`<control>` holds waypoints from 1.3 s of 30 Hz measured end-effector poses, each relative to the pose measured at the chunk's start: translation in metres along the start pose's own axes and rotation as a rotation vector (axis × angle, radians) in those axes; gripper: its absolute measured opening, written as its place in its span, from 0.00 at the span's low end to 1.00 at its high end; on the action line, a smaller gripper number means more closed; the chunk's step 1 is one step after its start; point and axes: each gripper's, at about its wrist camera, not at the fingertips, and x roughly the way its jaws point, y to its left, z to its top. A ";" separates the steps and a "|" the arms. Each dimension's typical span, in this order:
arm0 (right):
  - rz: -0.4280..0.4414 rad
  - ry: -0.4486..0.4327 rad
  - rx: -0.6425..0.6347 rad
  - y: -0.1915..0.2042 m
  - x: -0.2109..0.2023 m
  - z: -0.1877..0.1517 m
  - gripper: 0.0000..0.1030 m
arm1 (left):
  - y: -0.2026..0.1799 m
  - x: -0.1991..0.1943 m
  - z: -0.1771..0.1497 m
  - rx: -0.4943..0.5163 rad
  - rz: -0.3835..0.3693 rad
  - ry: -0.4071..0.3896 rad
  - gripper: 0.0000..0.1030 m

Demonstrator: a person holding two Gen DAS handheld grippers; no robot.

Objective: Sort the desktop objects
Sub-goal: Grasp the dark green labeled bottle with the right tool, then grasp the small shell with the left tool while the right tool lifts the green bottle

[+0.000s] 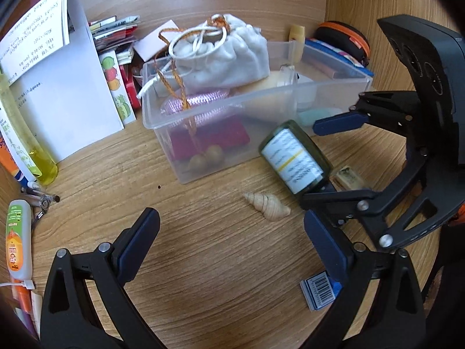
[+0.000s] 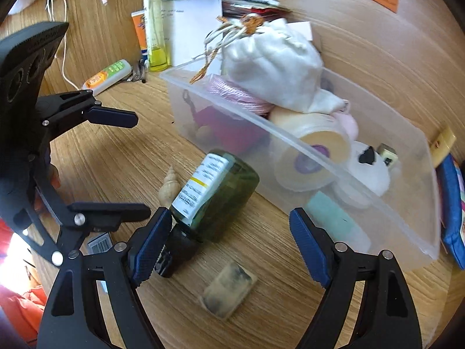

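Observation:
A dark green bottle (image 2: 221, 192) with a white label and a black cap lies on its side on the wooden desk, just in front of a clear plastic bin (image 2: 407, 203). My right gripper (image 2: 232, 226) is open around the bottle's cap end. Its left pad is close to the neck and its right pad stands well clear. In the left wrist view the bottle (image 1: 293, 160) lies between the right gripper's fingers (image 1: 340, 122). My left gripper (image 1: 231, 226) hangs open over bare desk, with a pale spiral shell (image 1: 267, 205) just ahead of it. A small tan block (image 2: 229, 290) lies near the bottle.
The bin (image 1: 232, 99) holds a white drawstring bag (image 1: 223, 55), pink cord, tape rolls and small items. Papers (image 1: 58, 87), a yellow bottle (image 1: 37, 157) and a tube (image 1: 17, 238) line the left side. A barcoded packet (image 1: 318, 290) lies near my left gripper. A blue pouch (image 2: 450, 212) sits beyond the bin.

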 end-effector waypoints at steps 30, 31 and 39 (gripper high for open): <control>0.070 -0.172 0.151 -0.037 -0.046 -0.016 0.42 | -0.031 0.023 0.019 0.104 0.013 0.025 0.61; 0.074 -0.177 0.154 -0.038 -0.047 -0.016 0.42 | -0.031 0.023 0.020 0.099 0.012 0.025 0.60; 0.083 -0.185 0.172 -0.043 -0.052 -0.020 0.42 | -0.021 0.023 0.018 0.038 -0.010 0.042 0.38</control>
